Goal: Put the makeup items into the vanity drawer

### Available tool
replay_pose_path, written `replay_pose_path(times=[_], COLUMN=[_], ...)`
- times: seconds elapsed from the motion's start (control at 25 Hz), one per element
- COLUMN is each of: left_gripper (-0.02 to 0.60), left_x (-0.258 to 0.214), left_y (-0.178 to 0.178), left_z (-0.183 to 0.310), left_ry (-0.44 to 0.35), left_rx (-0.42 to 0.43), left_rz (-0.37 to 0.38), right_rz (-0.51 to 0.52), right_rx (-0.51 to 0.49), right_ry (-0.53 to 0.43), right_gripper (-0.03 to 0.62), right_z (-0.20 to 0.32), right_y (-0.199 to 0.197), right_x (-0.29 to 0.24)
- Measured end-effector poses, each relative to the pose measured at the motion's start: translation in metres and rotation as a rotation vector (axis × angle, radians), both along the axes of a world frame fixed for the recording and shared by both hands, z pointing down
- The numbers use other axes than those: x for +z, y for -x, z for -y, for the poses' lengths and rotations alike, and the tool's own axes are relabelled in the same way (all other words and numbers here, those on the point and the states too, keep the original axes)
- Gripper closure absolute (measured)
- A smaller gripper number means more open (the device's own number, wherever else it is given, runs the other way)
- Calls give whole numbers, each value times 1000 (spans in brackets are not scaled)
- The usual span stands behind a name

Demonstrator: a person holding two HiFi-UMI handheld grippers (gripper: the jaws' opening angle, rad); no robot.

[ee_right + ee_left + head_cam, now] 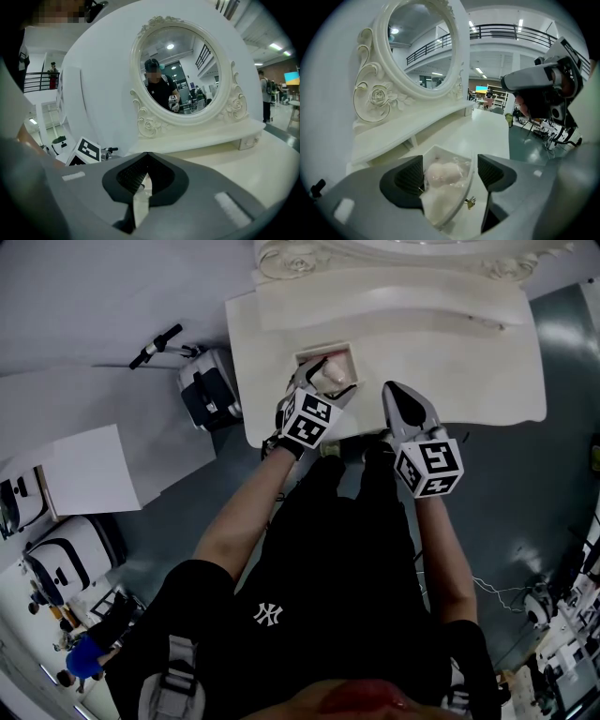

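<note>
A small white drawer (349,352) stands pulled out of the cream vanity (459,362), near the vanity's front edge. Inside it lies a pink makeup puff in clear wrap (330,374). My left gripper (325,387) is open right at the drawer's front. In the left gripper view the puff (443,172) and the drawer front (459,199) with its small brass knob (469,202) sit between the spread jaws of the left gripper (450,176). My right gripper (396,395) hovers over the vanity's front edge to the right of the drawer; the right gripper (147,157) is shut with nothing in it.
An oval mirror (180,70) in a carved frame rises at the back of the vanity above a raised shelf (417,122). On the floor at the left stand a black-and-white case (208,390) and a white board (89,470). The person's legs are below the vanity's front edge.
</note>
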State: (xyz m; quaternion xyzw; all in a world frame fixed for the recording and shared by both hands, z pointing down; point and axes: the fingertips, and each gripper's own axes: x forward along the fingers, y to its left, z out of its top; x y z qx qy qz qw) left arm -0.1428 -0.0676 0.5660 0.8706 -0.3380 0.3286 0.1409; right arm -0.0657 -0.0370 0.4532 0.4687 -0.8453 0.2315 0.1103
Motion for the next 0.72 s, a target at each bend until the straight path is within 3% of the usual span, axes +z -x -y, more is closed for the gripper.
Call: replay_pose_path(times=[0.36,0.72], left_gripper=[226,238], left_x=[-4,-50], left_y=[3,-9], left_z=[2,4], left_ry=[3,-48], left_rx=[-14,-10], left_rz=[-4,-71], right_rz=[5,16], right_rx=[-3,9], right_ry=[-4,-36], right_gripper=[572,572], right_z=[0,7], right_y=[4,7], right_x=[1,-11])
